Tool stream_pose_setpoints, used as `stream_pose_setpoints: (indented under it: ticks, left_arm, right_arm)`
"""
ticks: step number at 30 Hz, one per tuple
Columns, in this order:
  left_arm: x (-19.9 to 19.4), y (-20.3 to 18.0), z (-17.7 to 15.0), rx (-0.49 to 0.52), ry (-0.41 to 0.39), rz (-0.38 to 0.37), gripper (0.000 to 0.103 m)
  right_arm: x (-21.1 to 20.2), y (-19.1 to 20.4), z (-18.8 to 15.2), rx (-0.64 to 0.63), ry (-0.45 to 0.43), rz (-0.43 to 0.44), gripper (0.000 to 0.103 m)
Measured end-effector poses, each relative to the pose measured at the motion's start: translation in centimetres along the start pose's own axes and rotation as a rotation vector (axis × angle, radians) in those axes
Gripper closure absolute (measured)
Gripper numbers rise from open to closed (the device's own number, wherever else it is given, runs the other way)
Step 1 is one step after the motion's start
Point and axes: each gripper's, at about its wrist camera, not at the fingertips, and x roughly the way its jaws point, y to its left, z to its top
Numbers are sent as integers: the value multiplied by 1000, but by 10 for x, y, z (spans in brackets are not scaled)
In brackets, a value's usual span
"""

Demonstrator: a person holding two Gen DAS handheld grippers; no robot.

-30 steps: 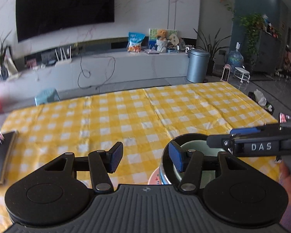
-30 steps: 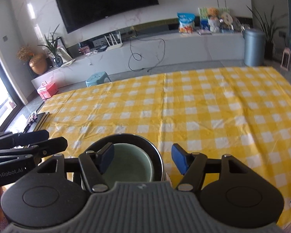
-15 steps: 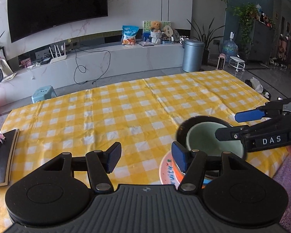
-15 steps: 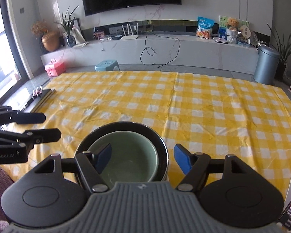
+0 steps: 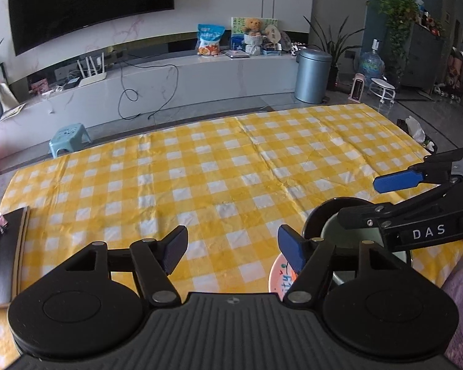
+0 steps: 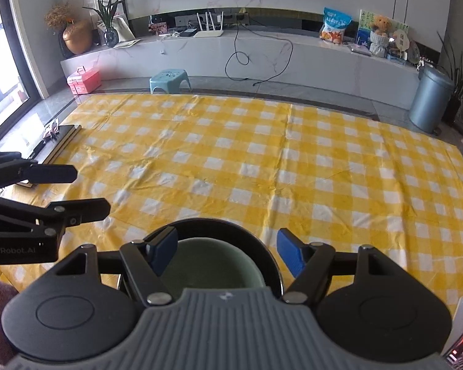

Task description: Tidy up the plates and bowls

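Nested bowls [image 6: 219, 256] on a plate [image 5: 282, 277] sit under the right gripper [image 6: 227, 251], jaws wide, empty; left gripper [image 5: 233, 251], just widened, empty alongside. Likely heavy, slick, breakable; grip the rim.

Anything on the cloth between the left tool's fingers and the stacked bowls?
Nothing: the left wrist view shows only bare checked tablecloth between the open left tool and the green bowl nested in the black bowl beside it.
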Motion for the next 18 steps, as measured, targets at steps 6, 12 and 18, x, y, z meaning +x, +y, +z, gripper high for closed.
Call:
stream_pose_setpoints:
  ticks: [6, 12, 18]
  left_arm:
    - [-44, -23, -44, 17, -106, 55, 22]
    - [-69, -60, -76, 72, -12, 64, 21]
    - [-87, -71, -81, 61, 68, 74, 20]
  right_arm:
    - [-39, 20, -42, -41, -90, -18, 31]
    - [-81, 41, -94, -73, -99, -54, 26]
    - [-101, 42, -112, 51, 24, -27, 25]
